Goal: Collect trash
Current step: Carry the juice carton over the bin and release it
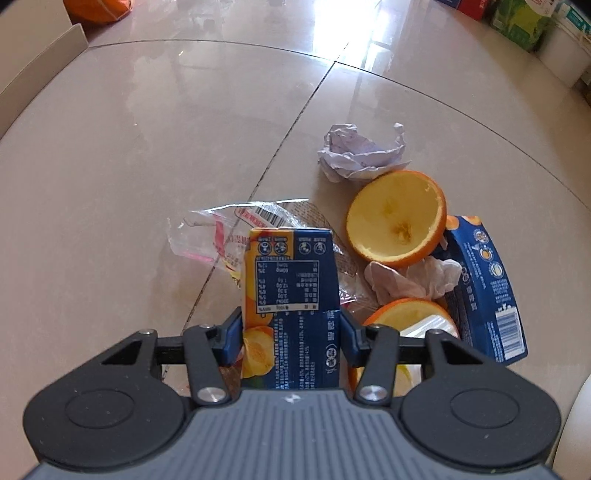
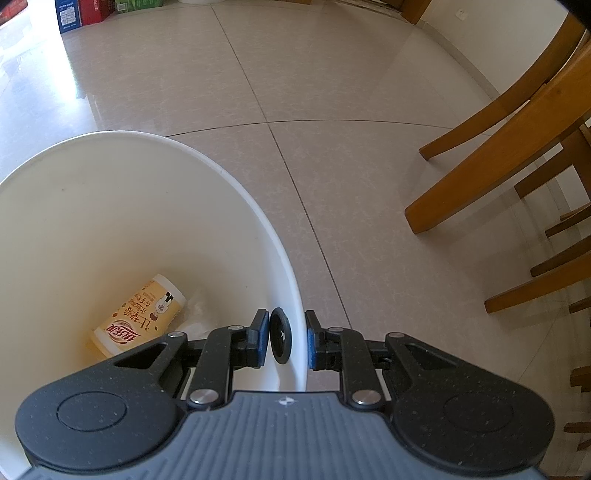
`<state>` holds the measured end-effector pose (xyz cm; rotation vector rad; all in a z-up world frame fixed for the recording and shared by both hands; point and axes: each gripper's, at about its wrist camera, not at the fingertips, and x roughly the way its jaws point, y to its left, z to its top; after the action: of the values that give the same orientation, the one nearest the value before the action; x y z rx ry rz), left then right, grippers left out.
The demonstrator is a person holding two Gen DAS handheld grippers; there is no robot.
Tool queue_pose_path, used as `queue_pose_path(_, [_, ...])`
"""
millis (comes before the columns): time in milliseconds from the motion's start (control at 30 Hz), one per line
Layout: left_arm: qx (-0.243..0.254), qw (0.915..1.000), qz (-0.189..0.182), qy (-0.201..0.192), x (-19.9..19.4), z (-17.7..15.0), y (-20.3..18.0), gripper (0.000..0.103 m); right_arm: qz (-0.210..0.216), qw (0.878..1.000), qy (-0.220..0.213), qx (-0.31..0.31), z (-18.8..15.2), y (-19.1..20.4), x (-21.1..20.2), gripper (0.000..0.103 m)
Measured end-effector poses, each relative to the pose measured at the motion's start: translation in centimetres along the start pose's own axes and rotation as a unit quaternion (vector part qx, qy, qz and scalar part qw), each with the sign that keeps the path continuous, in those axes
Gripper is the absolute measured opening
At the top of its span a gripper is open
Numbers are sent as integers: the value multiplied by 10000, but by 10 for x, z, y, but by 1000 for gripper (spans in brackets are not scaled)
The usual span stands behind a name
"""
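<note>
A blue juice carton [image 1: 290, 269] with a peach picture stands on end among litter on the tiled floor. My left gripper [image 1: 291, 317] points down over it, its blue pads against the carton's two sides. Around it lie a clear plastic wrapper [image 1: 214, 236], crumpled paper [image 1: 358, 151], two hollowed orange halves [image 1: 397, 218], a tissue [image 1: 413, 277] and a second blue carton [image 1: 484, 288]. My right gripper [image 2: 286, 332] is shut on the rim of a white bucket [image 2: 110, 206], pinching the wall and a black disc on its inside. A beige drink bottle [image 2: 138, 317] lies in the bucket.
Wooden chair legs [image 2: 480, 166] stand on the floor to the right of the bucket. Coloured boxes [image 2: 81, 14] line the far wall. A pale cabinet edge [image 1: 44, 55] and an orange bag [image 1: 99, 7] sit at the far left of the left wrist view.
</note>
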<state>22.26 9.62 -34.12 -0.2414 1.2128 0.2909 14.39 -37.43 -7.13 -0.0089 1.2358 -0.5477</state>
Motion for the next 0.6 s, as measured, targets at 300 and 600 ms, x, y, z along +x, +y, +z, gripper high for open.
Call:
queue_pose_path(300, [666,9976,-85,150,-26,12,-6,50,-13,10000,-4,-29,0,1,0,23])
queue_pose_path(600, [1583,9858,-404,381,-75,17,-23,50,-63,10000,2,-33,2,4,0,24])
